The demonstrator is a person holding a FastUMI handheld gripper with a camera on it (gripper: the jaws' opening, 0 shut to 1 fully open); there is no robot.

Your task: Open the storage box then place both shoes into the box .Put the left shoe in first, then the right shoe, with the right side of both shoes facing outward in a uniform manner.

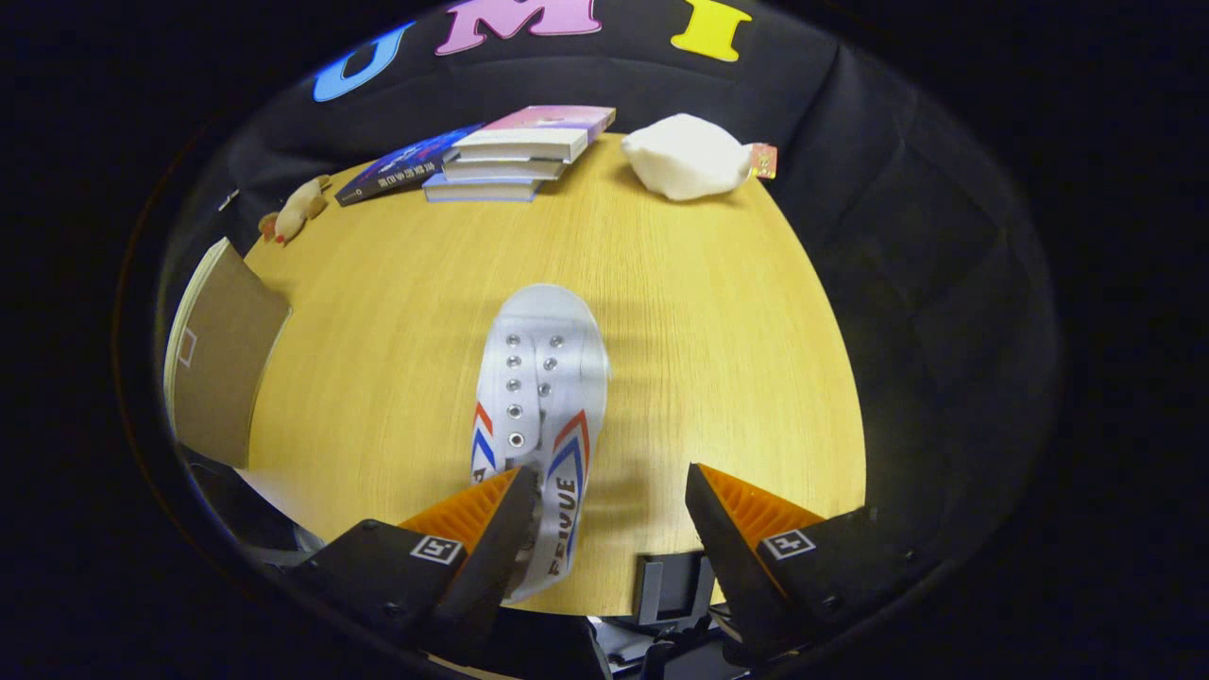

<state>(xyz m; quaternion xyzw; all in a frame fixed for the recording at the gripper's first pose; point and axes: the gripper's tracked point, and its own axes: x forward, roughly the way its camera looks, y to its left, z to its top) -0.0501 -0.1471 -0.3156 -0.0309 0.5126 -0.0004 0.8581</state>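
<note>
Item: white shoe (pixel 538 397) on the desk (pixel 718 359), gripper (pixel 604 510) spread wide over its heel end.

Detail: fingers released and holding nothing; the left one overlaps the shoe's heel, the right stands apart over bare wood, toe pointing away toward the stack of books (pixel 515 151) and white cloth bundle (pixel 685 156). A brown box flap (pixel 222 364) sits off to the left. Step in hand, by judgement: picking up a shoe. Next move calls for centring on the heel, then closing.
</note>
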